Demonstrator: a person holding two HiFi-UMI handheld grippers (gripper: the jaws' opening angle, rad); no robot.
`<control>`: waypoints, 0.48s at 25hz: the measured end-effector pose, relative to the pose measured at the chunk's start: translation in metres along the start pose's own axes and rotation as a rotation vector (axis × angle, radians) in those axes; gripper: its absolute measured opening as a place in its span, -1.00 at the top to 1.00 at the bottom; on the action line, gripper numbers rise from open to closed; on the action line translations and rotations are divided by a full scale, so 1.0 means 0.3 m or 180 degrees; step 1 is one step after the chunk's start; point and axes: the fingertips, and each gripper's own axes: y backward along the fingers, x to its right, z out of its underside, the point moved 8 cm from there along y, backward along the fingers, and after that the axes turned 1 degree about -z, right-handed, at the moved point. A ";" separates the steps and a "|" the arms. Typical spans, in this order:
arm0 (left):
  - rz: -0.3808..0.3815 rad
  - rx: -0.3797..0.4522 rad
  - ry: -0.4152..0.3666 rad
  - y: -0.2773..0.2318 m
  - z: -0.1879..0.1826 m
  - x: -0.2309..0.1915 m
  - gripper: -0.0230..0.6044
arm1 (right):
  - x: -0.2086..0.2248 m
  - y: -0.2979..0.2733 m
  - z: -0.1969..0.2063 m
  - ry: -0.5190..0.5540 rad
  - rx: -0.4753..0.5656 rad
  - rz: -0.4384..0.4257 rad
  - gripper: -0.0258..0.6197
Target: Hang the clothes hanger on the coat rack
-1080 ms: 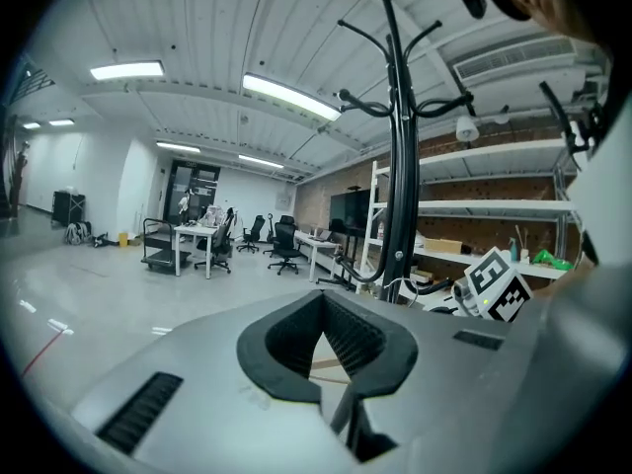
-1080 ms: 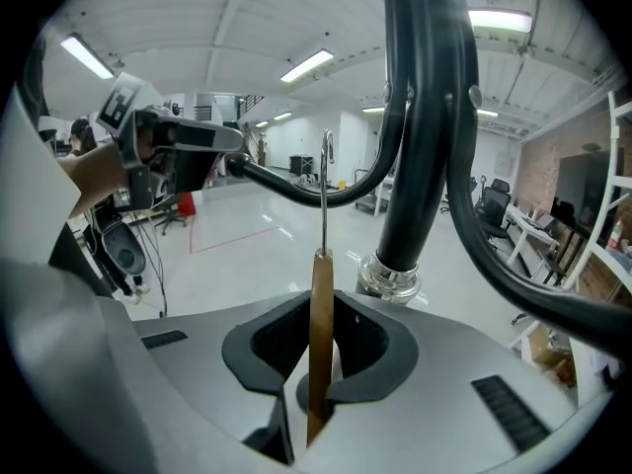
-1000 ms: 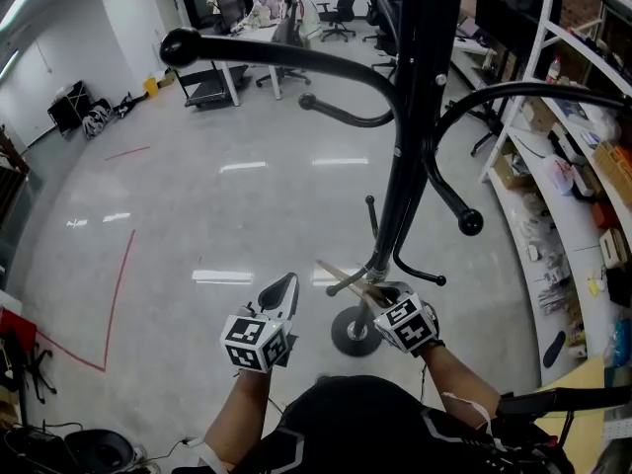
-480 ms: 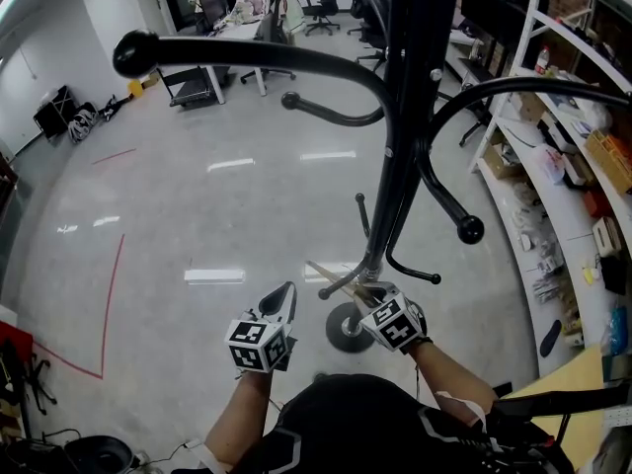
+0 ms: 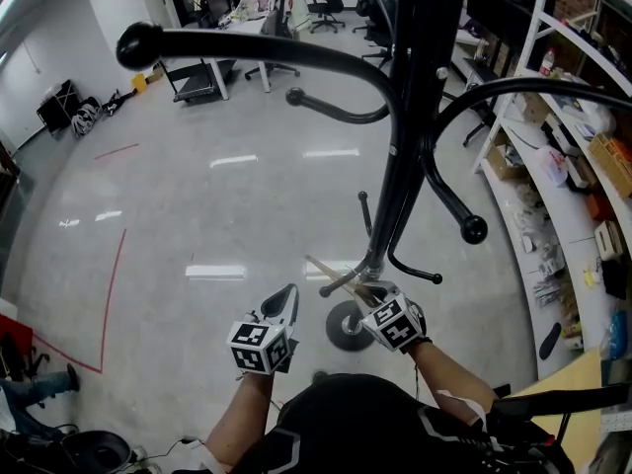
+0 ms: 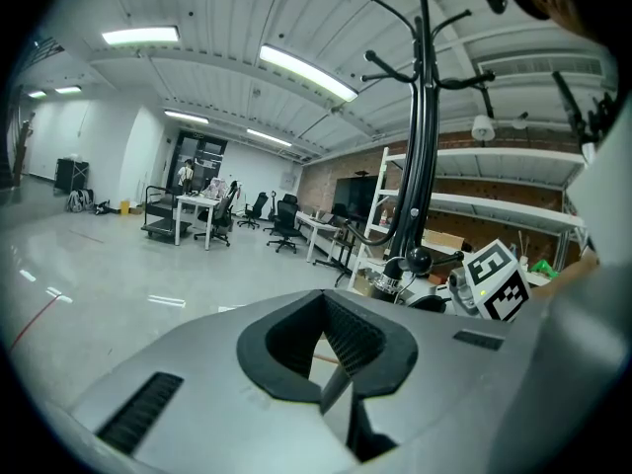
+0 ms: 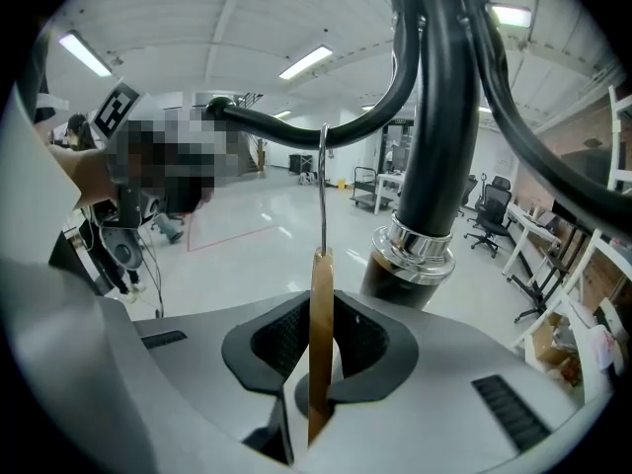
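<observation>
The black coat rack (image 5: pixel 413 117) rises right in front of me, its curved arms (image 5: pixel 286 52) ending in knobs. My right gripper (image 5: pixel 378 297) is low beside the pole, shut on a wooden clothes hanger (image 5: pixel 334 275). In the right gripper view the wooden hanger (image 7: pixel 321 344) stands edge-on between the jaws. Its metal hook (image 7: pixel 323 186) points up toward a rack arm (image 7: pixel 296 126), next to the pole (image 7: pixel 434 156). My left gripper (image 5: pixel 282 306) hangs to the left, shut and empty. In its own view the left gripper (image 6: pixel 331 371) holds nothing, and the rack (image 6: pixel 425 146) stands to its right.
The rack's round base (image 5: pixel 351 329) rests on a glossy grey floor with a red tape line (image 5: pixel 114 284). White shelving (image 5: pixel 563 166) full of items lines the right side. Desks and office chairs (image 5: pixel 247 13) stand far back. A person's legs (image 5: pixel 35 388) show at lower left.
Over the second the view shifted slightly and the right gripper with the hanger drifted a little left. Both grippers have held nearly still for the last half second. A person's legs appeared at lower left.
</observation>
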 end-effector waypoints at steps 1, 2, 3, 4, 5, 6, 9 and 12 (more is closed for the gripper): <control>-0.0005 0.0000 0.0001 0.002 0.001 0.000 0.93 | 0.001 -0.002 -0.002 0.0020 -0.0003 0.0008 0.74; -0.0010 0.0006 0.0005 0.003 0.001 0.001 0.93 | 0.003 -0.002 -0.003 0.0034 -0.0013 0.0017 0.74; -0.0014 0.0017 0.0009 0.003 0.002 0.003 0.93 | 0.006 -0.002 -0.003 0.0045 -0.0023 0.0022 0.74; -0.0016 0.0030 0.0012 0.003 0.004 0.007 0.93 | 0.008 -0.002 0.000 0.0055 -0.0028 0.0022 0.74; -0.0019 0.0039 0.0015 0.004 0.007 0.013 0.93 | 0.009 -0.002 0.002 0.0065 -0.0027 0.0018 0.74; -0.0024 0.0043 0.0018 0.006 0.010 0.018 0.93 | 0.009 -0.002 0.004 0.0073 -0.0023 0.0013 0.74; -0.0040 0.0038 0.0023 0.019 0.008 0.027 0.93 | 0.005 -0.003 0.000 0.0080 -0.0018 0.0002 0.74; -0.0063 0.0041 0.0018 0.033 0.007 0.027 0.93 | 0.003 -0.006 -0.001 0.0061 -0.0002 -0.0015 0.74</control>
